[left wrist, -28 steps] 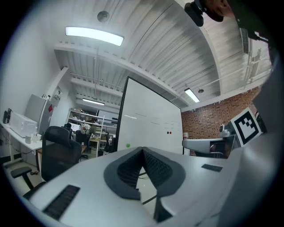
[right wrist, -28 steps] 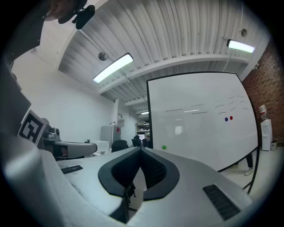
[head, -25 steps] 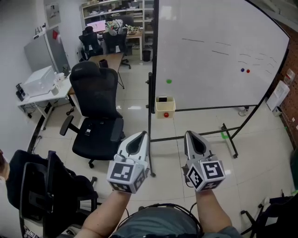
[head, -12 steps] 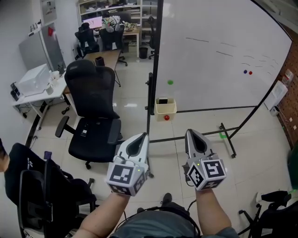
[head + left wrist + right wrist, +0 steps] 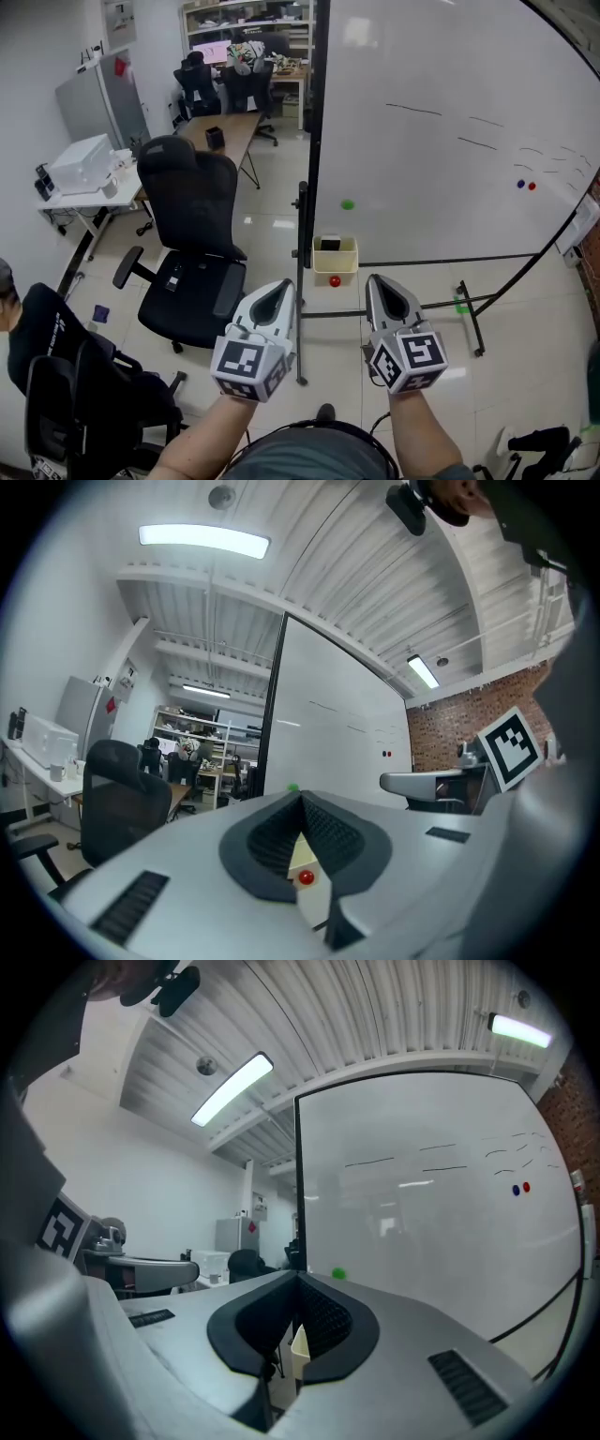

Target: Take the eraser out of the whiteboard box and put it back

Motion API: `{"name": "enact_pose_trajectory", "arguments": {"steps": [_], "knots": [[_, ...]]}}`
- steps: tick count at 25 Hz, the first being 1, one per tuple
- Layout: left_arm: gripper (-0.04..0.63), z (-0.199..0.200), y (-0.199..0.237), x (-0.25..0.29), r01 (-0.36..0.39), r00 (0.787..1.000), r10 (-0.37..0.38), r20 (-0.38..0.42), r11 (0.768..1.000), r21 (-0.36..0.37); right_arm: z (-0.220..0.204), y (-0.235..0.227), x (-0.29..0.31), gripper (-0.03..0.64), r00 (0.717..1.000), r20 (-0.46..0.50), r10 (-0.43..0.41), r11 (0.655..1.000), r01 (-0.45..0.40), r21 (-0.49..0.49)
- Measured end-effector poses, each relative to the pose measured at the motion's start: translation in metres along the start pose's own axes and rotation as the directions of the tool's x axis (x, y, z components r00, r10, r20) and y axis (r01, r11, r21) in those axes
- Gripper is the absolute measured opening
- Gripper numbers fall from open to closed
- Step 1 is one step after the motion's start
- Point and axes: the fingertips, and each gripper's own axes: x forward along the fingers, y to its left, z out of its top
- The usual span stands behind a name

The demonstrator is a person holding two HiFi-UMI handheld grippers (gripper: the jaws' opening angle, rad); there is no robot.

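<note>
No writing is legible anywhere; the faint strokes on the whiteboard (image 5: 450,187) cannot be read as words.

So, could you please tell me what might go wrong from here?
1. The left gripper and right gripper are both shut; unopened, they could knock the box instead of gripping the eraser.
2. The stand crossbar lies low before the box, so a foot might catch it.

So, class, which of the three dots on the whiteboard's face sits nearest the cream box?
The green dot, alone above the box; blue and red sit far right.
</note>
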Motion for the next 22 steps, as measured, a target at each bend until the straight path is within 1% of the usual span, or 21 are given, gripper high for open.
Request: {"name": "enact_pose_trajectory", "arguments": {"steps": [4,6,9,13,15,17,18,20,22], "knots": [[0.029,0.002,0.001,0.035,-0.029,1.0,0.029,-0.005,1.0,0.012,-0.002,-0.023,0.031,0.028,0.998,-0.013,0.062,0.998,-0.062,0.002],[0.029,0.001,0.005,0.052,-0.042,0.999,0.042,-0.008,0.999,0.014,-0.004,-0.033,0.046,0.028,0.997,-0.019,0.078,0.997,-0.078,0.0],[0.029,-0.006,0.013,0.074,-0.031,0.999,0.032,-0.039,0.999,0.025,-0.005,-0.041,0.069,0.028,0.996,-0.02,0.09,0.996,-0.09,-0.012],[0.029,-0.012,0.036,0.095,-0.018,0.998,0.018,-0.056,1.0,0.008,-0.006,-0.049,0.1,0.029,0.997,-0.028,0.071,0.997,-0.071,-0.018],[0.029,-0.012,0.047,0.101,0.0,0.998,0.002,-0.062,1.0,0.021,-0.011,-0.046,0.113,0.067,0.997,-0.047,0.058,0.998,-0.058,-0.01],[0.029,-0.013,0.057,0.107,0.016,0.998,-0.013,-0.067,0.999,0.036,-0.019,-0.044,0.127,0.083,0.996,-0.074,0.045,0.999,-0.045,-0.007],[0.029,-0.014,0.062,0.111,0.019,0.997,-0.016,-0.069,0.999,0.039,-0.022,-0.045,0.135,0.111,0.996,-0.087,0.036,0.999,-0.036,-0.001],[0.029,-0.018,0.072,0.119,0.018,0.996,-0.014,-0.083,0.999,0.041,-0.031,-0.048,0.151,0.13,0.993,-0.119,0.016,1.0,-0.016,0.007],[0.029,-0.03,0.083,0.124,0.01,0.994,-0.006,-0.111,0.999,0.038,-0.046,-0.045,0.166,0.175,0.987,-0.162,0.017,1.0,-0.015,0.014]]}}
